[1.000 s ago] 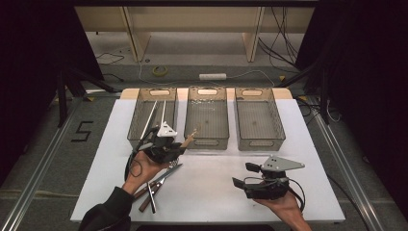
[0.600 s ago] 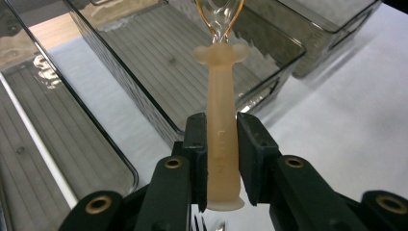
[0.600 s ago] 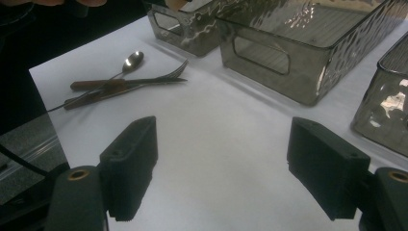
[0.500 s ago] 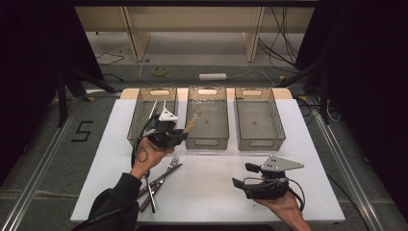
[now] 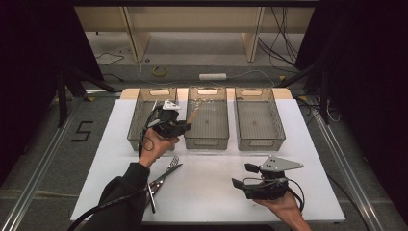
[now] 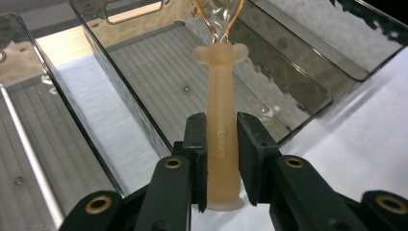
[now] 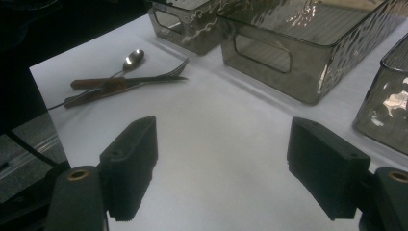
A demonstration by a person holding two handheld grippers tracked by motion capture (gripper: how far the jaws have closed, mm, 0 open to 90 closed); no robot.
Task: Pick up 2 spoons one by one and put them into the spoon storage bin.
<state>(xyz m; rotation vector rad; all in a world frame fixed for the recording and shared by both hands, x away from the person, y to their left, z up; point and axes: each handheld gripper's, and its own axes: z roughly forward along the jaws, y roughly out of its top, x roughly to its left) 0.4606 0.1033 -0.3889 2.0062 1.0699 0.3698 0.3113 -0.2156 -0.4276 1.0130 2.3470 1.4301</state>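
White table (image 5: 211, 192) takes up most of the high view, long edge left to right. Three smoky clear bins sit in a row along its 12 o'clock edge: left bin (image 5: 139, 127), middle bin (image 5: 208, 139), right bin (image 5: 257, 137), just beside each other, handle slots at both ends.

Right gripper (image 5: 243, 175) is at 5 o'clock on the table, held low in the person's hand, grey plate on top, pointing toward 9 o'clock. Jaws spread wide, nothing between them (right gripper view: bare tabletop in the gap).

Left gripper (image 5: 186, 126) is at 11 o'clock, raised over the seam between left bin and middle bin, pointing toward 2 o'clock. Jaws pinch the handle of a translucent amber spoon (image 6: 222, 125) near its butt end. The spoon handle runs away from the jaws toward 12 o'clock in the left gripper view; its clear head hangs over the middle bin interior, not touching the floor as far as I can tell.

Loose cutlery pile at 7 o'clock on the table, near the left forearm: fork (image 5: 172, 162), knife (image 7: 120, 83) with a brown handle, metal spoon (image 7: 130, 60). They lie touching, roughly parallel, well apart from the bins.
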